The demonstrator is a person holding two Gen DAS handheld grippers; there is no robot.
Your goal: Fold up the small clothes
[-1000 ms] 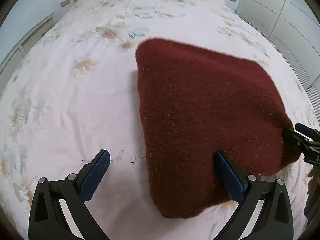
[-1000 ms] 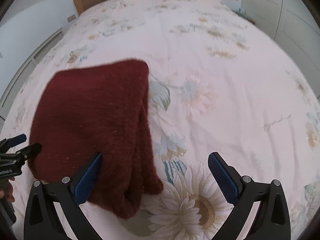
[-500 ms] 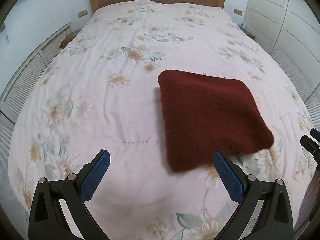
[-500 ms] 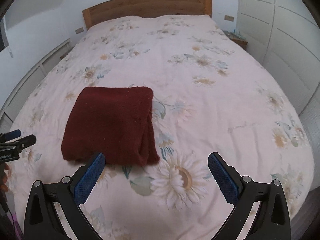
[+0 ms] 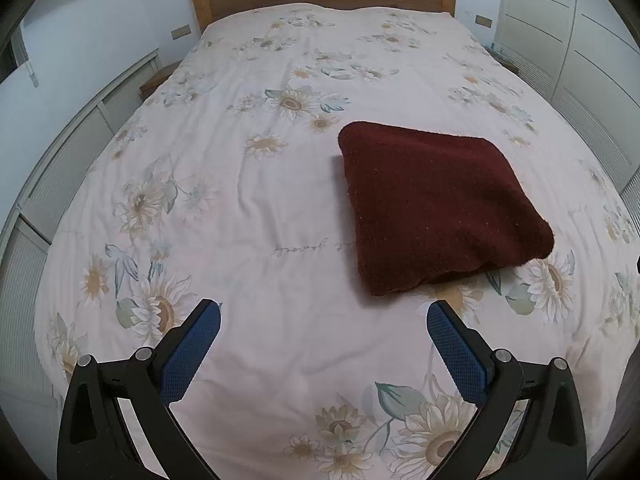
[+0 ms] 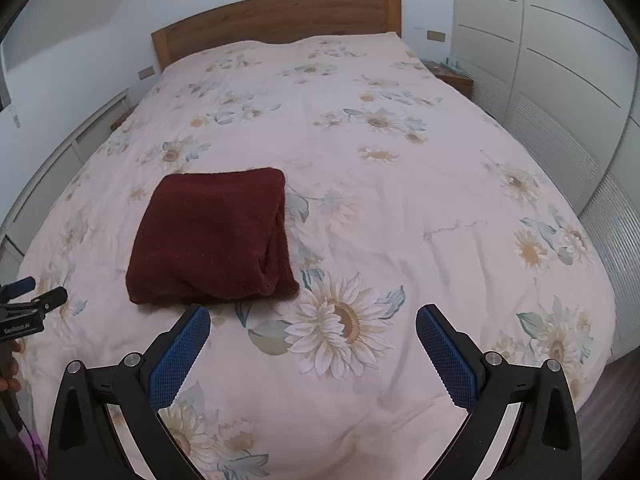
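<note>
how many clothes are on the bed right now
1. A single dark red folded garment lies on the floral bedspread, ahead of both open grippers and touching neither. Nothing else shows on the bed, though its near edge is out of view.

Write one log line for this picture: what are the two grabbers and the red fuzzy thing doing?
left gripper: open, empty | right gripper: open, empty | red garment: folded, lying on bed cover, untouched

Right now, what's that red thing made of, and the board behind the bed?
Red garment: looks like fuzzy knit, maybe wool or fleece; its surface is nubbly and matte, its edges soft. Headboard: looks like wood; brown with visible grain, smooth.
</note>
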